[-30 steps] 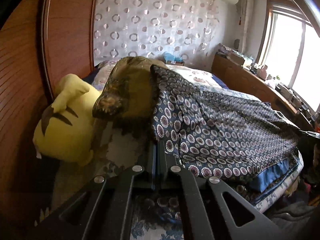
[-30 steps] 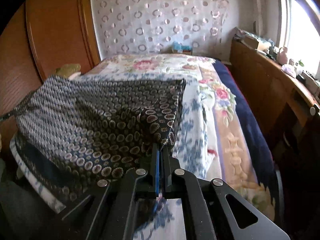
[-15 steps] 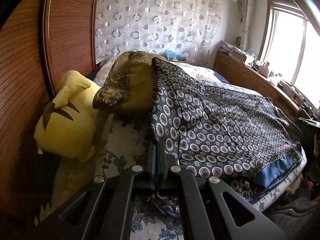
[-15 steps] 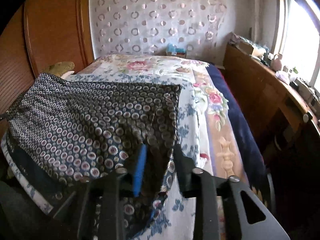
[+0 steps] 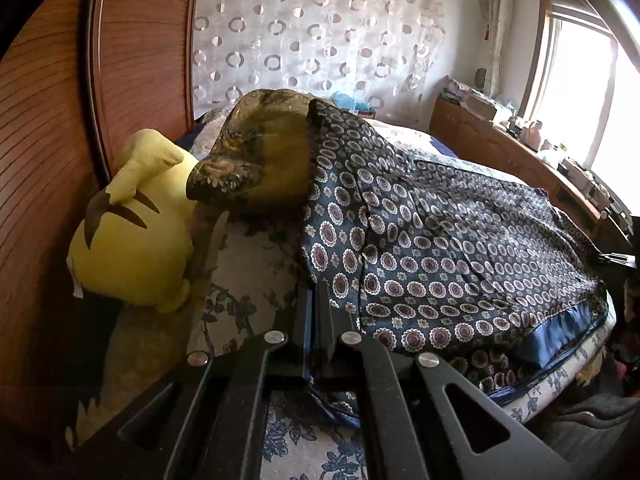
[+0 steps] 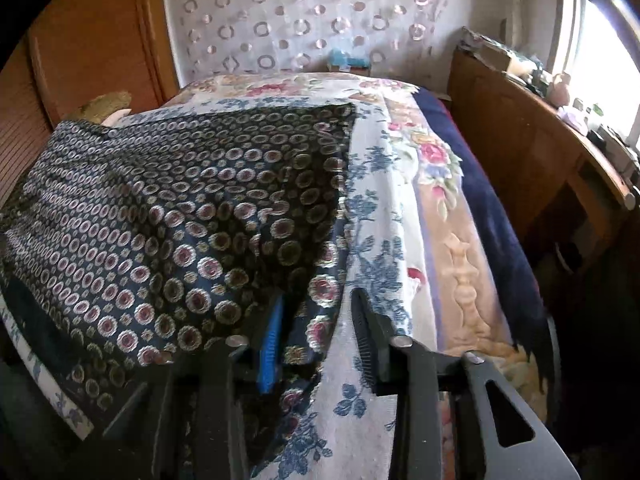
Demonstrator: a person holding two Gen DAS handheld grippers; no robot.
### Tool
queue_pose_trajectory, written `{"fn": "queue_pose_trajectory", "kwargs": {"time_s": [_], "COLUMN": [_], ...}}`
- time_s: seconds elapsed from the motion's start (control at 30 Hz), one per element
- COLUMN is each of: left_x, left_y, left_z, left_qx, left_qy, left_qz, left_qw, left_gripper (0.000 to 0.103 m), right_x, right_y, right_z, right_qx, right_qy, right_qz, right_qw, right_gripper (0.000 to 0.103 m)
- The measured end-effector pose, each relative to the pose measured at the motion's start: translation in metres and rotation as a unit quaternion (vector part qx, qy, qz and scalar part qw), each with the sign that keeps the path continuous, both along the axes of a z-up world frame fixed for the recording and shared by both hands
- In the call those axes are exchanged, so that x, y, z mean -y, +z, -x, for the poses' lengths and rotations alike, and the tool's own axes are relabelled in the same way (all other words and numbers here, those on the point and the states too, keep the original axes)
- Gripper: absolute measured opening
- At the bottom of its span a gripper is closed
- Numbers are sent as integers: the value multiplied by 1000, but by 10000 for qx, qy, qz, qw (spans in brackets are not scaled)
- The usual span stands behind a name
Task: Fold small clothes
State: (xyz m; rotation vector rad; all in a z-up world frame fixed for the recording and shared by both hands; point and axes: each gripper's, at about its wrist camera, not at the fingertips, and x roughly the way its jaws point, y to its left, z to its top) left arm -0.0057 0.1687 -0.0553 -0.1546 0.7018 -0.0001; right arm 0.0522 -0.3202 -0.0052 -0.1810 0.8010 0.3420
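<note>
A dark blue garment (image 5: pixel 440 248) printed with round flower medallions lies spread flat over the bed. My left gripper (image 5: pixel 316 292) is shut on its near left edge, and a bit of cloth hangs down under the fingers. In the right wrist view the same garment (image 6: pixel 180 208) covers the left half of the bed. My right gripper (image 6: pixel 318 312) has its jaws apart and closing. The garment's near right corner lies loosely between them, and the pads do not press on it.
A yellow plush toy (image 5: pixel 132 240) and an olive patterned pillow (image 5: pixel 264 152) sit at the left against a brown wooden panel (image 5: pixel 40 160). The flowered bedsheet (image 6: pixel 372 240) shows bare to the right of the garment. A wooden cabinet (image 6: pixel 520 140) runs along the bed's right side.
The right gripper's jaws came apart and let go of the garment's corner. The cloth sank from a raised, stretched sheet to lying flat on the bed. The left gripper stayed shut on it.
</note>
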Motion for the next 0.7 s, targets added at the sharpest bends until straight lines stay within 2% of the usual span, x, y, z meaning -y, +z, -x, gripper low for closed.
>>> {"fn": "queue_pose_trajectory", "kwargs": {"time_s": [0.07, 0.2, 0.5, 0.53, 0.6, 0.67, 0.7], "left_x": [-1, -4, 3, 5, 7, 7, 7], "left_y": [1, 6, 7, 9, 12, 16, 17], "left_z": [3, 8, 8, 8, 10, 11, 11], "left_qx": [8, 31, 52, 93, 181, 310, 316], "left_qy": [3, 18, -18, -25, -3, -37, -50], "left_qz": [-8, 2, -172, -228, -352, -353, -290], "left_qw": [10000, 10000, 9998, 9997, 9992, 9989, 9991], "left_gripper": [1, 1, 2, 6, 38, 46, 51], "right_x": [-2, -2, 13, 11, 4, -2, -6], "right_y": [3, 14, 24, 26, 33, 41, 42], "right_z": [4, 17, 28, 28, 28, 30, 30], "right_qx": [50, 99, 250, 302, 501, 701, 783], "right_qy": [122, 303, 155, 151, 31, 46, 104], "right_qz": [-4, 7, 56, 58, 147, 96, 28], "right_qw": [9999, 9995, 9996, 9994, 9986, 9975, 9969], "right_gripper": [2, 1, 2, 6, 19, 42, 45]}}
